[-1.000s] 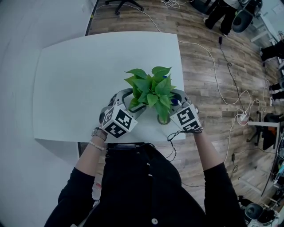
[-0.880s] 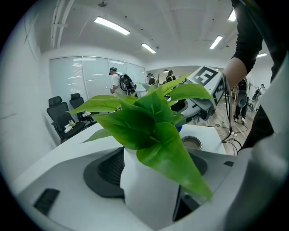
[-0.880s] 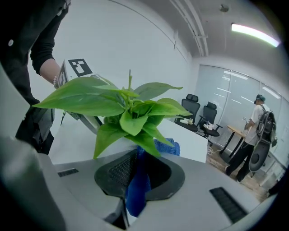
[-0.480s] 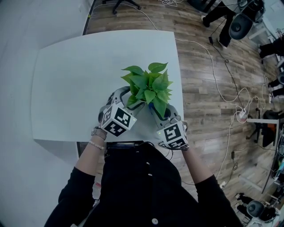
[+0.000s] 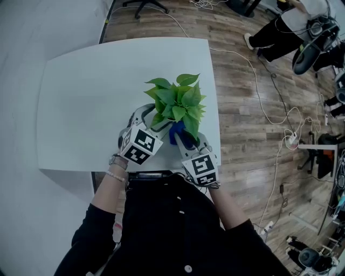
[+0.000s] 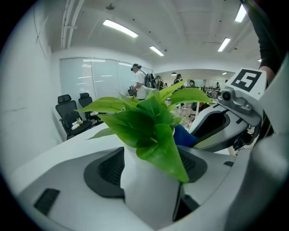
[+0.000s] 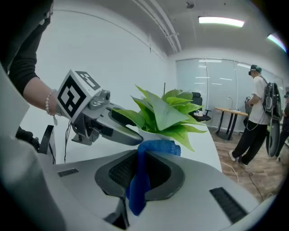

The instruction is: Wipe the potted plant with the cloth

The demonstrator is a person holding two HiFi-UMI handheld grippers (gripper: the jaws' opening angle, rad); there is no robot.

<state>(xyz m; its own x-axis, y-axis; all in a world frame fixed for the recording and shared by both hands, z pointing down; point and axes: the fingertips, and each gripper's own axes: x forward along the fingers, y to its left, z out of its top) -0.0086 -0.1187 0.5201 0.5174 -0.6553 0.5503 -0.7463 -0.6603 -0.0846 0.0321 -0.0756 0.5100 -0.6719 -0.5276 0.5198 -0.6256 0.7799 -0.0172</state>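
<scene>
A leafy green plant [image 5: 177, 102] stands in a white pot [image 6: 149, 194] near the right front corner of the white table [image 5: 86, 97]. My left gripper [image 5: 156, 119] grips the pot from the left, with both pads pressed on its sides [image 6: 151, 180]. A blue cloth [image 5: 174, 132] is pinched in my right gripper [image 5: 181, 138], which sits at the plant's near side. In the right gripper view the cloth [image 7: 156, 146] folds over the jaw tips, just below the lowest leaves [image 7: 165, 113]. The right gripper [image 7: 140, 169] is shut on it. From above, foliage hides the pot.
The table's right edge [image 5: 214, 108] runs close beside the plant. Wood floor with cables [image 5: 259, 81] and a power strip [image 5: 291, 143] lies beyond it. A person [image 5: 280, 27] stands at the back right and an office chair base [image 5: 145, 4] behind the table.
My right gripper has swung from the plant's right side round to its near side, rolling as it went, and the blue cloth now shows under the leaves. The left gripper stayed put.
</scene>
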